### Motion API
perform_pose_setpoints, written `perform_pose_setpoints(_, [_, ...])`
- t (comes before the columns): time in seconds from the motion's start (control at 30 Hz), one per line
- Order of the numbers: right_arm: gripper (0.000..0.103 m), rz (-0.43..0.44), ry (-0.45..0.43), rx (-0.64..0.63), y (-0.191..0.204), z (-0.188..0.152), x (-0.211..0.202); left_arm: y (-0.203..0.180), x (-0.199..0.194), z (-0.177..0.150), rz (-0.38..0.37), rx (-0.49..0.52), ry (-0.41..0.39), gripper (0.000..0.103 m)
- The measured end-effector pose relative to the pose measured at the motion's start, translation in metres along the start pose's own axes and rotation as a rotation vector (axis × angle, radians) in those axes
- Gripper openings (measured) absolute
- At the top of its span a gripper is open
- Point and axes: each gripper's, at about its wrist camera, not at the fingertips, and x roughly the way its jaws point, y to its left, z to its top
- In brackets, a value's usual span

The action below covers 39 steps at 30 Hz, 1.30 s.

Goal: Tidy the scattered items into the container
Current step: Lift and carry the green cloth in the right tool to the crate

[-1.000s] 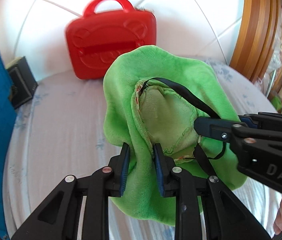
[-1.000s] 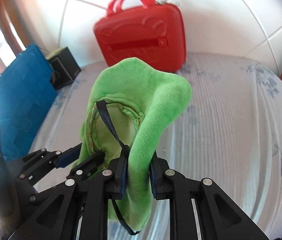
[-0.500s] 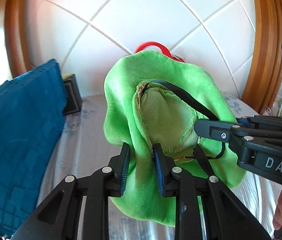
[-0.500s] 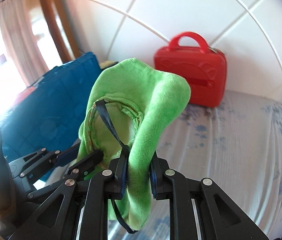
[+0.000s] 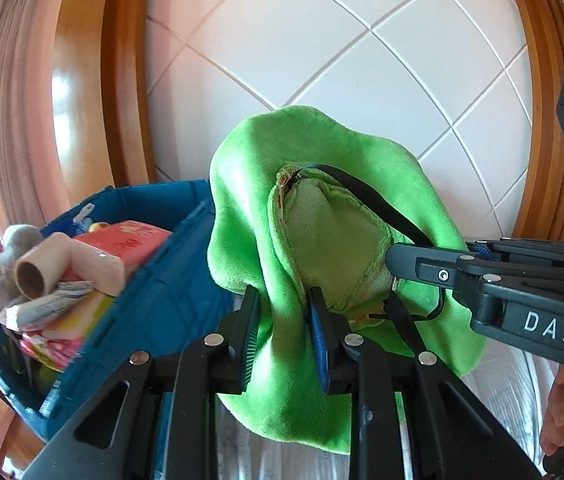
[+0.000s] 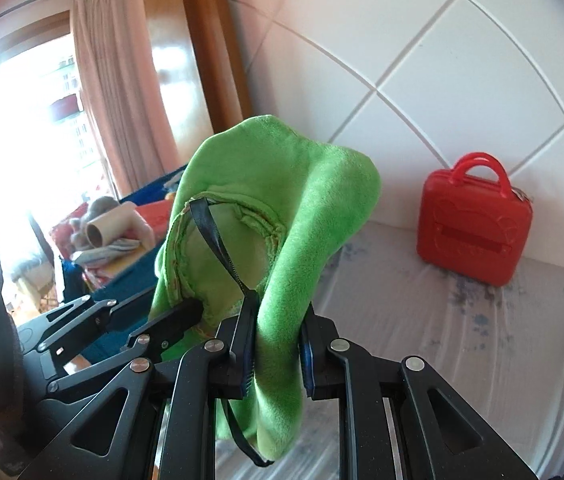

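Observation:
A green plush hat (image 5: 322,176) with a black strap hangs in the air, held up by both grippers. My left gripper (image 5: 284,330) is shut on a fold of its brim. From the right side, my right gripper (image 5: 392,256) clamps the opposite edge; in its own view the right gripper (image 6: 277,348) is shut on the green hat (image 6: 282,208). A blue crate (image 5: 153,280) filled with items sits to the left, below the hat; the same blue crate (image 6: 129,280) shows behind the left gripper (image 6: 191,310).
The crate holds a cardboard tube (image 5: 37,276), a red box (image 5: 129,240), packets and a grey plush toy (image 5: 5,256). A red toy case (image 6: 474,232) stands on the floral bed sheet (image 6: 482,340) against the white tiled wall. A wooden frame (image 5: 121,80) and curtain are at left.
Both grippers have lifted the hat and swung it left. The red case has left the left wrist view, and the blue crate's open top has come into sight.

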Motion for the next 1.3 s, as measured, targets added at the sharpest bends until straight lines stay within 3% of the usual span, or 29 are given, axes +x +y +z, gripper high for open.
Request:
perform_pose_setpoints(0.17, [0.018, -0.012, -0.048, -0.036, 0.082, 0.016, 0.001, 0.060, -0.039, 0.008, 0.024, 0.020, -0.035, 0.023])
perform_pose_setpoints(0.3, [0.018, 0.026, -0.076, -0.044, 0.138, 0.031, 0.009, 0.102, -0.069, 0.013, 0.073, 0.025, -0.065, 0.023])
perform_pose_setpoints(0.6, [0.018, 0.127, -0.069, -0.105, 0.217, 0.054, 0.043, 0.177, -0.103, 0.015, 0.204, -0.041, -0.087, 0.023])
perform_pose_setpoints(0.73, [0.018, 0.149, -0.043, -0.135, 0.233, 0.063, 0.067, 0.198, -0.091, 0.018, 0.242, -0.073, -0.054, 0.023])
perform_pose_setpoints(0.9, [0.018, 0.125, 0.025, -0.121, 0.234, 0.069, 0.107, 0.226, -0.053, 0.021, 0.227, -0.093, 0.032, 0.023])
perform_pose_setpoints(1.3, [0.021, -0.017, 0.138, -0.017, 0.239, 0.081, 0.200, 0.289, 0.034, 0.036, 0.062, -0.081, 0.212, 0.023])
